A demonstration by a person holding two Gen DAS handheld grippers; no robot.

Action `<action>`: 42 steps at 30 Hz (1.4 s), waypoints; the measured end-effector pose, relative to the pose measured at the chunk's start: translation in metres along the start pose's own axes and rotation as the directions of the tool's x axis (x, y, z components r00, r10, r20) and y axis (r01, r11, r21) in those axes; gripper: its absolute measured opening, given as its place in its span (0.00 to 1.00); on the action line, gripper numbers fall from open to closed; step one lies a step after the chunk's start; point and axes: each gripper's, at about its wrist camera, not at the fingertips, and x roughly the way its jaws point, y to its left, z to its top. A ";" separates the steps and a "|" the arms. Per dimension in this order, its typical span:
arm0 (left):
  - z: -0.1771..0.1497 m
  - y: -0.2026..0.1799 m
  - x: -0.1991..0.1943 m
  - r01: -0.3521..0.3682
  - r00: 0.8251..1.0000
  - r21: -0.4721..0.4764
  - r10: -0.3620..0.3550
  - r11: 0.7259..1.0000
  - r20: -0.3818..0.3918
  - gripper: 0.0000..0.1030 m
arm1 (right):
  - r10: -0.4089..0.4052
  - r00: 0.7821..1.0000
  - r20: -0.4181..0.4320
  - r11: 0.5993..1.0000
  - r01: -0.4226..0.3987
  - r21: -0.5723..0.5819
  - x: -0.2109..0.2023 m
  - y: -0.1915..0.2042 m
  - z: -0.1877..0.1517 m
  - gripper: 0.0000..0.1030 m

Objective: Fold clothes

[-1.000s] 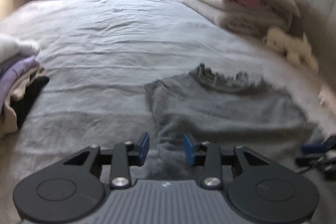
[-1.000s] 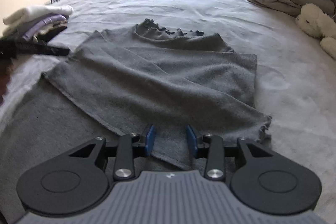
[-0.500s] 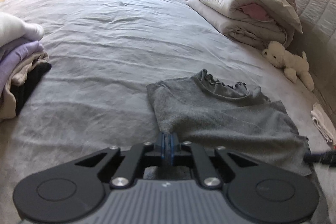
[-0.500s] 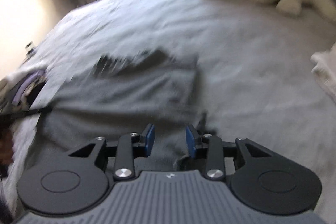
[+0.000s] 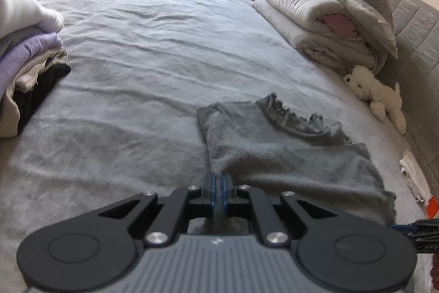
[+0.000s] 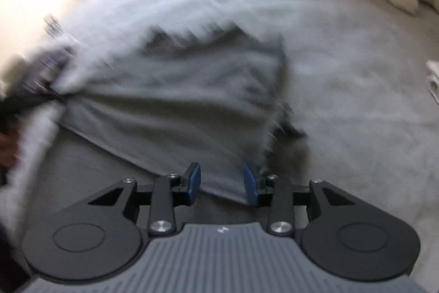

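A grey knit sweater (image 5: 274, 150) with a frilled collar lies folded on the grey bed sheet (image 5: 151, 45). My left gripper (image 5: 218, 179) is shut on the sweater's near left edge, and cloth runs back between the pads. In the right wrist view, which is blurred by motion, the same sweater (image 6: 178, 100) spreads ahead. My right gripper (image 6: 222, 183) stands open just over its near right hem; the cloth lies under the gap and the pads are not pressing on it. The left gripper (image 6: 27, 100) shows as a dark shape at the sweater's left side.
A stack of folded clothes (image 5: 24, 59), white and lilac on top, sits at the left. Folded duvets (image 5: 315, 26) and a white plush toy (image 5: 378, 95) lie at the back right by the headboard. A small white cloth (image 5: 411, 175) rests at the right edge.
The left jaws closed onto the sweater's left edge and have stayed shut. The right gripper slid right along the near hem toward its right corner, still open.
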 end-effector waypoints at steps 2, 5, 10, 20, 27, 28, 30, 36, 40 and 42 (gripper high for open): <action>-0.004 -0.008 0.004 -0.035 0.999 0.054 0.035 0.998 0.007 0.05 | -0.006 1.000 0.031 1.000 0.006 -0.011 -0.003 0.002 0.001 0.38; -0.006 -0.017 0.004 -0.067 0.998 0.102 0.066 0.992 0.019 0.07 | -0.014 0.997 0.073 1.000 0.014 -0.012 -0.007 0.003 0.003 0.38; -0.001 -0.014 -0.001 -0.099 0.995 0.091 0.097 0.991 0.025 0.18 | -0.084 0.996 -0.004 0.996 0.084 -0.003 0.009 -0.008 0.007 0.37; 0.017 -0.014 0.000 -0.077 0.995 0.089 0.070 0.993 0.076 0.49 | -0.116 0.982 0.152 0.974 0.083 0.211 0.014 -0.067 0.061 0.37; 0.047 0.001 0.053 -0.074 0.995 0.078 0.068 0.994 0.071 0.52 | -0.015 0.995 0.101 0.983 -0.004 0.184 0.067 -0.072 0.091 0.37; 0.048 0.004 0.059 -0.078 0.995 0.074 0.073 0.994 0.071 0.41 | -0.047 0.995 0.084 0.987 0.033 0.155 0.074 -0.069 0.092 0.28; 0.051 0.008 0.067 -0.044 0.997 0.091 0.038 0.995 0.063 0.03 | -0.066 0.992 0.105 0.992 0.054 0.114 0.077 -0.065 0.094 0.13; 0.068 0.014 0.046 0.041 0.985 0.095 -0.056 0.995 0.161 0.03 | -0.073 0.972 0.225 0.997 0.070 0.022 0.058 -0.055 0.105 0.04; 0.061 0.004 0.058 -0.039 0.988 0.194 0.009 0.980 0.154 0.03 | -0.120 0.966 0.230 0.988 0.140 -0.071 0.066 -0.047 0.106 0.04; 0.056 0.005 0.065 -0.059 0.989 0.210 0.028 0.976 0.148 0.03 | -0.174 0.968 0.182 0.973 0.197 -0.120 0.089 -0.046 0.098 0.04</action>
